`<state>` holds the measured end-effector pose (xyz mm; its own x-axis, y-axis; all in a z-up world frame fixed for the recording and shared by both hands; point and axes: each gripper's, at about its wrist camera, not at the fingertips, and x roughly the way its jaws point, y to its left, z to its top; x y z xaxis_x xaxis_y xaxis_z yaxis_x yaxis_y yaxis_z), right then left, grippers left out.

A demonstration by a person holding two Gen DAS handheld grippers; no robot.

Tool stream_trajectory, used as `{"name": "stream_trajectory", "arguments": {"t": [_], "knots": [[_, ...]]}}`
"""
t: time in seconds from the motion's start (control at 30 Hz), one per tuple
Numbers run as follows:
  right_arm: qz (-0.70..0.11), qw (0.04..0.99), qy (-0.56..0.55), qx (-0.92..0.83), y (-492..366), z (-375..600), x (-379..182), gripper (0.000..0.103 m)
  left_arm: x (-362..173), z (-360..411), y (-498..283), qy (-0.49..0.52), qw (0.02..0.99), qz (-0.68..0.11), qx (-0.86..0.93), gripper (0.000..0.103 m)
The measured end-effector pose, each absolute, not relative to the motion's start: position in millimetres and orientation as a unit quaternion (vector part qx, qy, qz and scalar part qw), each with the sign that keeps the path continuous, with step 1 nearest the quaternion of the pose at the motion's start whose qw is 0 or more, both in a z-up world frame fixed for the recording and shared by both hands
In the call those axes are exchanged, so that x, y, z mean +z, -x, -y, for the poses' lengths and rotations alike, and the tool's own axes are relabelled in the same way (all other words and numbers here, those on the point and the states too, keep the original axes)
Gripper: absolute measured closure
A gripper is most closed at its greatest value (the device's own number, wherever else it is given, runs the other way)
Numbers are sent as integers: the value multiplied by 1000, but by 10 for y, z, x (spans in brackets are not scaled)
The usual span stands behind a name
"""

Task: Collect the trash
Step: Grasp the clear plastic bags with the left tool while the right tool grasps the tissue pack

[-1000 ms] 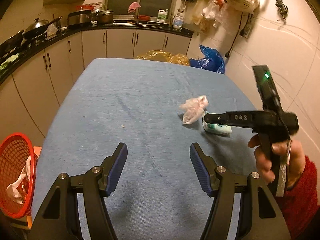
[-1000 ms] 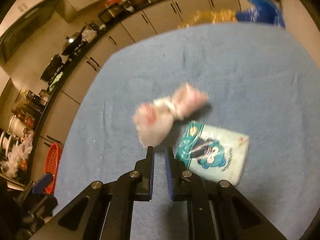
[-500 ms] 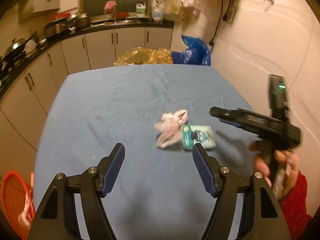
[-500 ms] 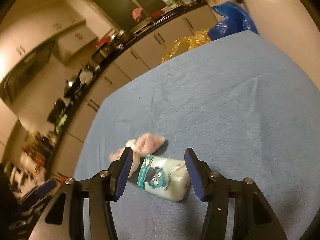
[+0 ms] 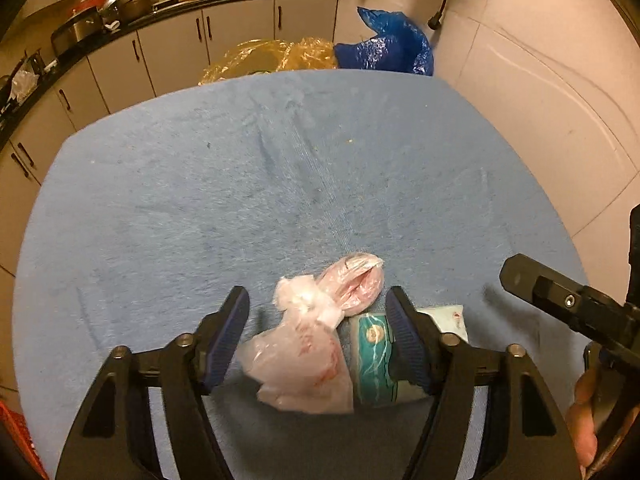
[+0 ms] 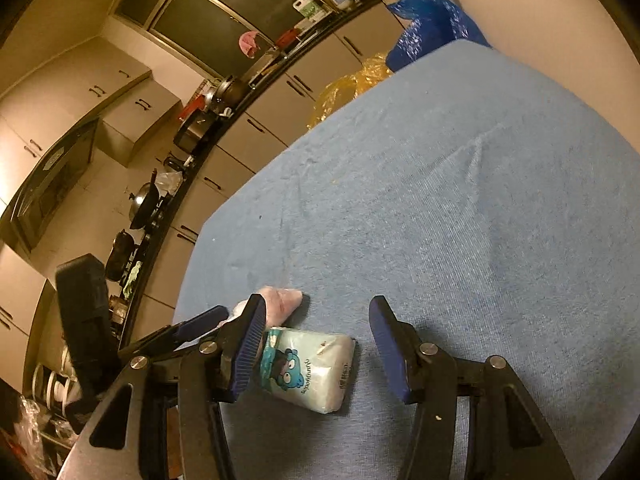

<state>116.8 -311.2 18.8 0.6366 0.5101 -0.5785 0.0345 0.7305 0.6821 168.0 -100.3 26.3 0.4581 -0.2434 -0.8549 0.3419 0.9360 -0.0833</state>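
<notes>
The left tongs [image 5: 318, 340] are spread around the crumpled pink plastic bag [image 5: 308, 356], having just narrowed, pads not yet pressing. The right tongs [image 6: 316, 348] are held apart over the tissue pack [image 6: 310, 368]. Both items lie touching on the blue-covered bench [image 5: 240, 184].

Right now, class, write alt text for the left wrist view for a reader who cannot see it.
Open left tongs straddle a crumpled pink bag beside a tissue pack on a blue tablecloth. The right tongs enter from the right; kitchen cabinets stand behind.
</notes>
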Motion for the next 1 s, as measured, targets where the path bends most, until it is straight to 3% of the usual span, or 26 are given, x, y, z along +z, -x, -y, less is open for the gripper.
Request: {"name": "stream_trajectory", "arguments": {"t": [0.03, 0.07, 0.43, 0.77, 1.0], "knots": [[-405, 836, -340, 143, -1181, 3110, 177, 44, 223, 1002, -1684, -47, 850, -495, -174, 58], [-406, 836, -341, 144, -1184, 3109, 170, 44, 180, 983, -1687, -42, 847, -500, -176, 63], [-425, 837, -311, 149, -1263, 2935, 74, 44, 44, 624, -1452, 17, 854, -481, -198, 66], [-449, 829, -275, 190, -1274, 2618, -43, 44, 296, -172, -1020, 60, 889, -432, -140, 69], [-463, 769, -230, 377, -976, 2087, 143, 44, 408, -710, -850, 81, 915, -386, -88, 69]]}}
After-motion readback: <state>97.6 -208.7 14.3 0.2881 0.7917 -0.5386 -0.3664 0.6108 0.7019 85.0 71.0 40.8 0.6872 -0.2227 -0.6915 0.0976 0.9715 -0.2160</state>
